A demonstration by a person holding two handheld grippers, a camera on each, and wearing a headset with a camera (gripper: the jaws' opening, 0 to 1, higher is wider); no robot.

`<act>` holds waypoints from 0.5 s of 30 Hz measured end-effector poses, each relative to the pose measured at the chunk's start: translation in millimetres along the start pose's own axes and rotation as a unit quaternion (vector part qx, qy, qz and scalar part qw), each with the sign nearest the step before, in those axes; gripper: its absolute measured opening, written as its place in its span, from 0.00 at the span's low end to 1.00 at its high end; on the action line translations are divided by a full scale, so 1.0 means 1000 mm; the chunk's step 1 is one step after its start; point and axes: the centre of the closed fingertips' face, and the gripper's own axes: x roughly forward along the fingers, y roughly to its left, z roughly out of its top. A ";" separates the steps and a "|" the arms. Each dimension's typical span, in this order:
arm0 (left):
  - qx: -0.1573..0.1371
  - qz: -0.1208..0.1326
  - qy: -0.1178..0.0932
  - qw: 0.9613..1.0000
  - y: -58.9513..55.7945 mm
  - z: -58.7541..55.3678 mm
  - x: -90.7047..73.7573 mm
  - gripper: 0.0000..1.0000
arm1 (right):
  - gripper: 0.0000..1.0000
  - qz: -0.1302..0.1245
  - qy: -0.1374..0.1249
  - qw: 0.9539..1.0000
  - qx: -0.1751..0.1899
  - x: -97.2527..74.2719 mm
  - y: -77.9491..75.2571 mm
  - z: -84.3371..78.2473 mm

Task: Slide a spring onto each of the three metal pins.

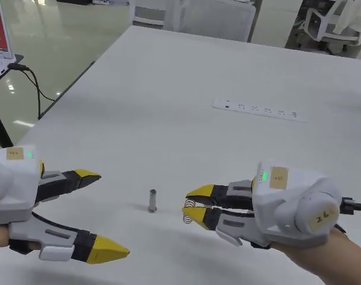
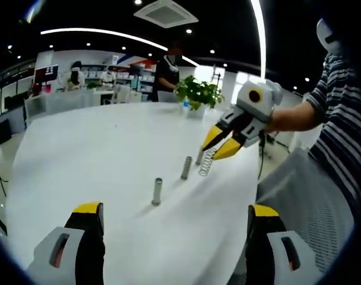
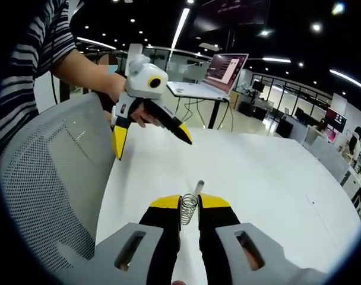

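currently, the right gripper (image 1: 187,206) has its jaws pressed together on a spring (image 3: 189,209), pinching the coil between the yellow tips. in the right gripper view the spring stands upright in the pinch, with its top end showing above the tips. the gripper holds it low over the white table (image 1: 168,89). whether the lower end of the spring touches the table cannot be told.

the nearest pin (image 1: 152,200) stands upright on the table between the two grippers, just beside the spring but apart from it. in the left gripper view a second pin (image 2: 186,167) stands upright beyond the first and closer to the spring, so the row leads toward the right gripper. both of these pins are bare. a third grey upright shape right behind the spring is partly hidden and cannot be identified with certainty.

the left gripper (image 1: 103,212) has its jaws spread wide and holds nothing. it hovers to the left of the nearest pin, tips pointing toward it.

a power strip (image 1: 257,110) lies farther back on the table, well apart from the pins. in the right gripper view an open laptop (image 3: 219,71) sits beyond the table, and a mesh chair back (image 3: 44,178) stands at the left.
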 end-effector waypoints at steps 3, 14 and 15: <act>0.000 0.001 0.000 1.000 0.001 0.000 -0.001 0.98 | 0.08 -0.002 0.002 1.000 0.001 0.005 -0.002 -0.001; -0.005 0.003 -0.002 1.000 0.001 0.000 -0.003 0.98 | 0.08 -0.001 0.006 1.000 0.004 0.023 -0.008 0.003; -0.005 0.003 -0.002 1.000 0.001 0.000 -0.003 0.98 | 0.08 -0.002 0.004 1.000 0.004 0.026 -0.010 0.005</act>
